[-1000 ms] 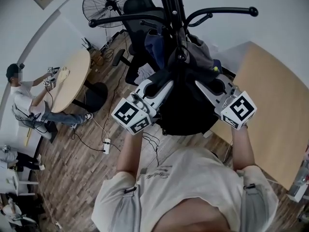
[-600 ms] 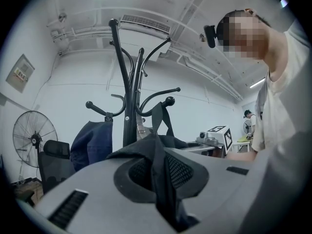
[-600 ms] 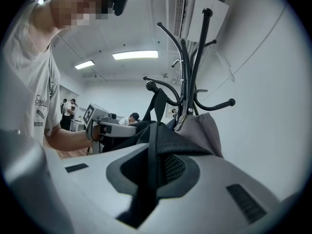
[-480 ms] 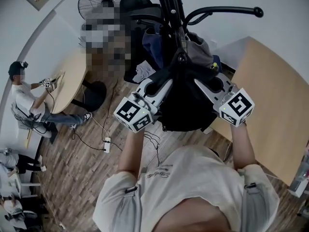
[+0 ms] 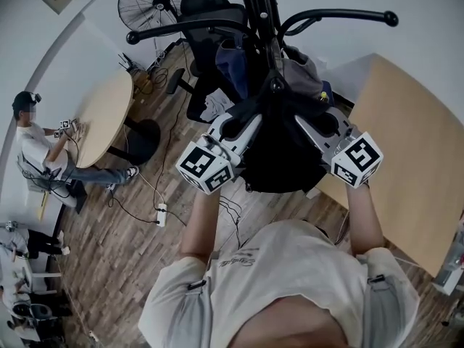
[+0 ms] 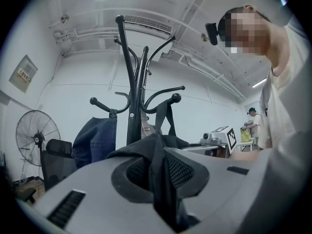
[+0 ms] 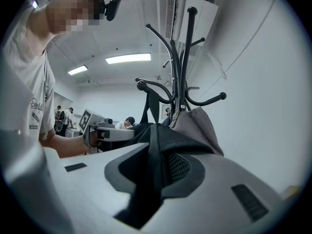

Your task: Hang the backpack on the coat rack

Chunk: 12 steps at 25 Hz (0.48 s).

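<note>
A black backpack (image 5: 283,158) hangs against the black coat rack (image 5: 258,6), between my two grippers. In the left gripper view its strap (image 6: 169,117) loops over a rack hook. My left gripper (image 5: 245,116) is shut on a fold of the backpack (image 6: 158,179) on its left side. On the other side, my right gripper (image 5: 310,119) has black backpack fabric (image 7: 156,155) between its jaws, which are opening. Both grippers point level at the rack pole (image 7: 183,57).
A blue garment (image 6: 95,140) and a grey bag (image 7: 197,123) hang on the rack too. Behind it are an office chair (image 5: 210,9) and a fan (image 5: 156,2). A wooden table (image 5: 413,158) lies right; a round table (image 5: 105,114) with a seated person lies left. Cables (image 5: 159,212) cross the floor.
Both grippers and the backpack stay almost where they were under the rack; the right gripper's marker cube has rolled slightly.
</note>
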### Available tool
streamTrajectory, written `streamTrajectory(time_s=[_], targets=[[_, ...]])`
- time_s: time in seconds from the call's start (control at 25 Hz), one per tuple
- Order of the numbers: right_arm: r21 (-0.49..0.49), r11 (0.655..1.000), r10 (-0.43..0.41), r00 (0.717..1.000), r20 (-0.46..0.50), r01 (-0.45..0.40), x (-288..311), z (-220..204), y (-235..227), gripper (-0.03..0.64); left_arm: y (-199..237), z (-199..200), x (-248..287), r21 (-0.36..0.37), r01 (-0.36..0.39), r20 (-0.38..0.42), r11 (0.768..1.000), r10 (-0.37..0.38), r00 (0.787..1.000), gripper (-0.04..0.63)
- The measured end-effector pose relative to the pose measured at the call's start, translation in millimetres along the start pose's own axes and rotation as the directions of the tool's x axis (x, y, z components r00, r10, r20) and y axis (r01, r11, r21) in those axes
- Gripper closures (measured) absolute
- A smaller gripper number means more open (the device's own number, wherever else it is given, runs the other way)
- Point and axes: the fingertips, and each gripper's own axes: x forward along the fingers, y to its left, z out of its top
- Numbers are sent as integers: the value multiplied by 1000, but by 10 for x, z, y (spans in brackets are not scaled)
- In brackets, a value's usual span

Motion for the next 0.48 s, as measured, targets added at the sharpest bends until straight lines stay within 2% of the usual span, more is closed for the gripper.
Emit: streamTrajectory(time_s=[0.32,0.48], targets=[[-7,992,-126,989,-75,126,-111,-87,-18,506,29,-60,-90,68,-127,-41,990,130,991,513],[-11,982,-186,975,-124,187,-332,-163,-15,491,8,-58,-226,50,-152,-40,987,154,987,497]])
